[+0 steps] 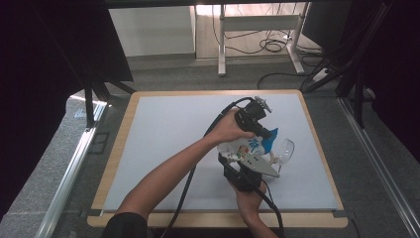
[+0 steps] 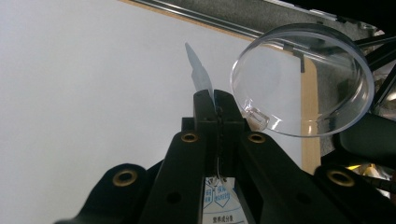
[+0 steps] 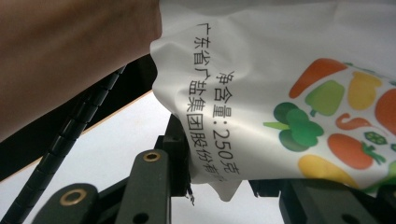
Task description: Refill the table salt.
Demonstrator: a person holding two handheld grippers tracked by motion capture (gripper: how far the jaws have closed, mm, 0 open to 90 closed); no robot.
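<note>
So your left forearm comes in from the near left and runs diagonally across the white table (image 1: 163, 134), wrist bent, putting the left gripper (image 1: 253, 119) over the right half of it. Its jaws are pinched completely together on the top edge of the salt bag (image 1: 247, 147); in the left gripper view a sliver of the bag (image 2: 201, 77) pokes out past the tips. Your right hand (image 1: 247, 198) comes up from the near edge, and the right gripper (image 1: 242, 173) has its jaws partly closed around the bag's (image 3: 280, 84) lower end. The bag hangs between both grippers, tipped toward a clear glass bowl (image 1: 283, 148) just to its right.
</note>
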